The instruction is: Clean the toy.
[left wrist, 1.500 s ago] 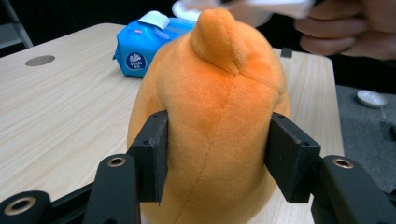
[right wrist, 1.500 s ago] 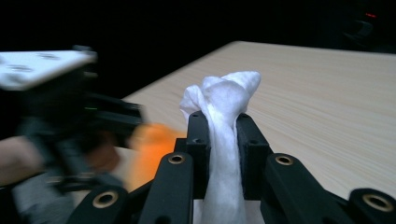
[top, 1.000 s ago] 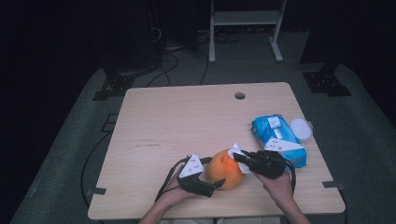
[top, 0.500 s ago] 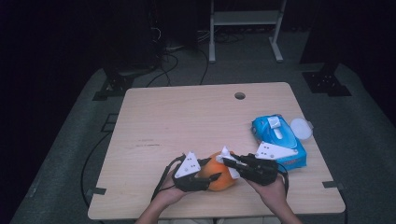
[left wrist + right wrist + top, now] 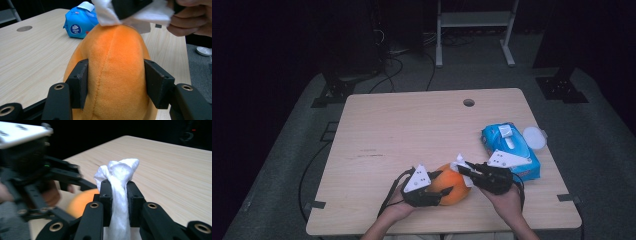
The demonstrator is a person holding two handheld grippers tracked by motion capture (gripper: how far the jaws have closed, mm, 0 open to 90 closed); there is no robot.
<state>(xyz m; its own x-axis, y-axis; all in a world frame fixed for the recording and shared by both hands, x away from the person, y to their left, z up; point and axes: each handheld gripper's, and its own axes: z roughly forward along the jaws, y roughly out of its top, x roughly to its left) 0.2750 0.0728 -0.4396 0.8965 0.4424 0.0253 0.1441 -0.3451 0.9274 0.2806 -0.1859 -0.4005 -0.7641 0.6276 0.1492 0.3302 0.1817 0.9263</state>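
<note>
An orange plush toy (image 5: 452, 184) lies near the table's front edge. My left gripper (image 5: 443, 183) is shut on it. In the left gripper view both pads press into the flanks of the toy (image 5: 115, 62); the jaws have just closed in on it and then eased a little wider. My right gripper (image 5: 464, 167) comes in from the right, shut on a bunched white wipe (image 5: 117, 172). The wipe (image 5: 107, 12) rests against the top of the toy. The right gripper view shows the toy (image 5: 80, 205) low behind the jaws, and the left gripper farther off.
A blue pack of wipes (image 5: 509, 150) lies on the wooden table (image 5: 412, 130) just right of my right hand, with a round white lid (image 5: 534, 137) beside it at the table's right edge. A cable hole (image 5: 469, 102) sits near the far edge.
My left gripper's jaws have closed on the orange toy. Both hands and the toy have shifted slightly left, and the right gripper has brought the wipe onto the toy's top.
</note>
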